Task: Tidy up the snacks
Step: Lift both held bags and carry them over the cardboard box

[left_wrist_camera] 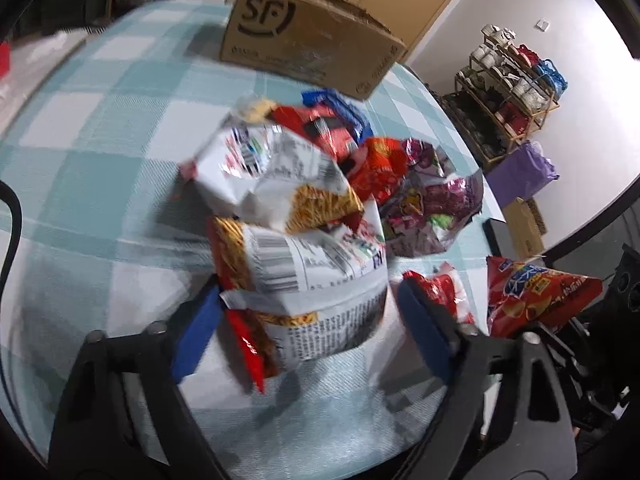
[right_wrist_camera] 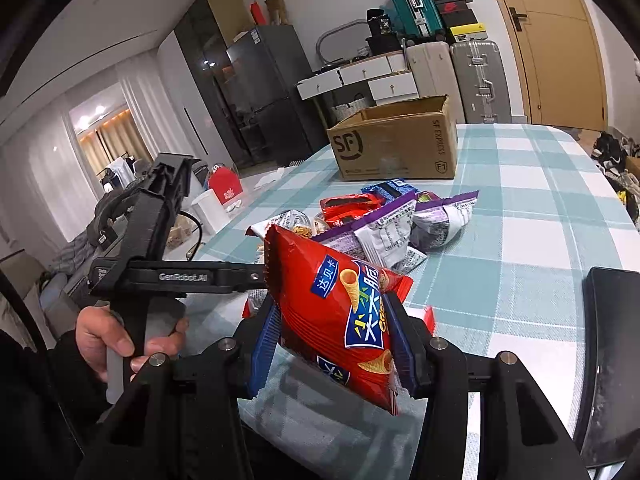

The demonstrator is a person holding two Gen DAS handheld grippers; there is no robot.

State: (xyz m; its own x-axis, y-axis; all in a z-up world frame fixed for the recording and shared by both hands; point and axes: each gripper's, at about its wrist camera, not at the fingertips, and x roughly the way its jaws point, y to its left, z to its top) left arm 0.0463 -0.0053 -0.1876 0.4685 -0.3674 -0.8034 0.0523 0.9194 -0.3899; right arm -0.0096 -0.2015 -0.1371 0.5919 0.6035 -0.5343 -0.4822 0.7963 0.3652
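Observation:
My left gripper (left_wrist_camera: 310, 320) stands wide open around a white snack bag with orange print (left_wrist_camera: 320, 280) at the near end of a pile of snack bags (left_wrist_camera: 320, 184) on the checked tablecloth; the pads do not press it. My right gripper (right_wrist_camera: 332, 344) is shut on a red snack bag with a blue label (right_wrist_camera: 340, 312) and holds it above the table, near the front edge. That red bag also shows at the right in the left wrist view (left_wrist_camera: 532, 296). An open cardboard box marked SF (right_wrist_camera: 396, 140) stands behind the pile; it also shows in the left wrist view (left_wrist_camera: 308, 36).
Purple and white bags (right_wrist_camera: 400, 224) lie at the pile's right side. A black flat device (right_wrist_camera: 612, 356) lies at the table's right edge. A white container and a red item (right_wrist_camera: 224, 192) stand off the table's left side. Suitcases and drawers stand behind.

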